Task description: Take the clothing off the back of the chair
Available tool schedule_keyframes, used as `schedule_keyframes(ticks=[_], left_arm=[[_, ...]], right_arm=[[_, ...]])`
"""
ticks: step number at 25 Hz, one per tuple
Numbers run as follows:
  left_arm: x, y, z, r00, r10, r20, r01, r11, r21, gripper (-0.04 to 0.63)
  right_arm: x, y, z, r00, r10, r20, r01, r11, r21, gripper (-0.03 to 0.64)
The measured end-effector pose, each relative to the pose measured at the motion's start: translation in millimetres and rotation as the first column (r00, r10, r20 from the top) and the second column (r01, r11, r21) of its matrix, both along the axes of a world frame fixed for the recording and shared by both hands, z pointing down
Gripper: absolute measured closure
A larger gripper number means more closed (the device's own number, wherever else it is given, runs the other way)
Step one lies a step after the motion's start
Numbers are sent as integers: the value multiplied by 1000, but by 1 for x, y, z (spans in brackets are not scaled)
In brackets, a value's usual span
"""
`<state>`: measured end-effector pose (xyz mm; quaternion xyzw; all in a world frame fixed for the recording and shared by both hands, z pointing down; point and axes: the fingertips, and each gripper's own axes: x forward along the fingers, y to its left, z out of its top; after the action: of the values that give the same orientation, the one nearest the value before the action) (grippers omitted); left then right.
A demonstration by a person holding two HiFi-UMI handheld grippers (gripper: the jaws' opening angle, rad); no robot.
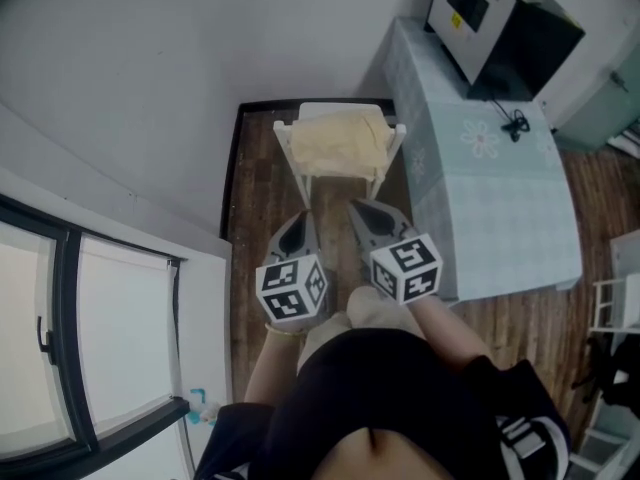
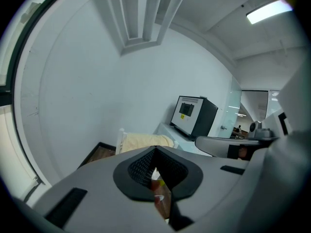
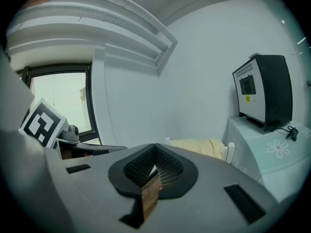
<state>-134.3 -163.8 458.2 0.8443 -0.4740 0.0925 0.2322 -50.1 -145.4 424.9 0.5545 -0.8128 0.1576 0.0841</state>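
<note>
A pale yellow garment (image 1: 340,143) hangs over the back of a white chair (image 1: 298,183) that stands against the wall. Both grippers are held side by side short of the chair and point at it, touching nothing. My left gripper (image 1: 298,224) is shut and empty. The right gripper (image 1: 367,213) is also shut and empty. From the left gripper view the garment (image 2: 146,141) shows just above the closed jaws of my left gripper (image 2: 155,152). The right gripper view has the garment (image 3: 197,147) to the right of the right gripper (image 3: 155,149).
A table with a pale checked cloth (image 1: 500,178) stands right of the chair and carries a black and white box appliance (image 1: 500,23) with a cable (image 1: 515,120). The white wall lies behind the chair, and a dark-framed window (image 1: 60,338) is at the left. The floor is wooden.
</note>
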Motion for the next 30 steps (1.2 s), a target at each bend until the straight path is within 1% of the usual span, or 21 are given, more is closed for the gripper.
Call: schedule_keyframes(ticks=[7, 16, 23, 30], left_arm=[[8, -25, 8, 1000, 22, 13, -22, 1000, 2, 598], [19, -82, 28, 998, 42, 36, -41, 999, -12, 598], [26, -127, 43, 998, 46, 47, -44, 998, -34, 598], [38, -156, 61, 996, 64, 57, -60, 996, -65, 598]], right_arm=[[19, -22, 6, 998, 64, -21, -63, 998, 10, 604], [40, -75, 25, 991, 128, -32, -128, 992, -9, 604], [59, -107, 44, 984, 174, -41, -175, 983, -46, 603], [77, -129, 62, 977, 205, -55, -210, 974, -89, 601]])
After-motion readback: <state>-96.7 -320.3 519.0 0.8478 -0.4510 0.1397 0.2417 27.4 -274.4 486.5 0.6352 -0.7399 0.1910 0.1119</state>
